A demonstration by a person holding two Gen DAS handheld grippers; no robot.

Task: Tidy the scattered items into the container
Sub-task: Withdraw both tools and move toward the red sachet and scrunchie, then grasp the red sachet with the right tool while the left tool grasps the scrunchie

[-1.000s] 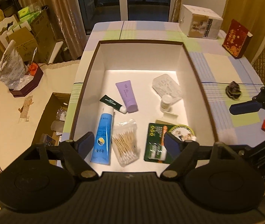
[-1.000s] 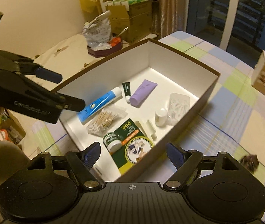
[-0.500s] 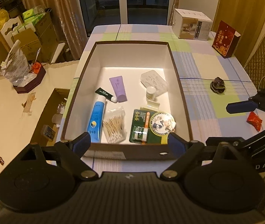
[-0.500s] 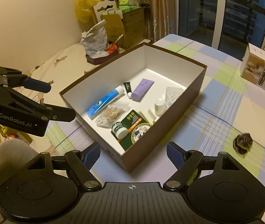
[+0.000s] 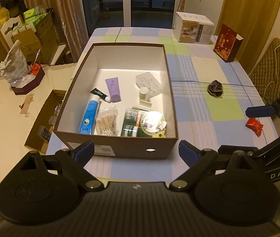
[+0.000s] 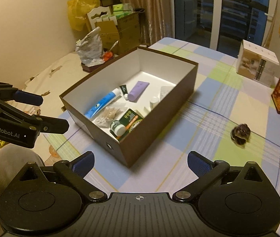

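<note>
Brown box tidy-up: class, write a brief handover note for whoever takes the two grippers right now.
Left gripper: jaws open, empty, near the brown box.
Right gripper: jaws open, empty.
Done: blue tube, purple tube, cotton swabs and green pack lie in the box.
Left: dark scrunchie and red wrapper lie on the tablecloth, right of the box.
</note>
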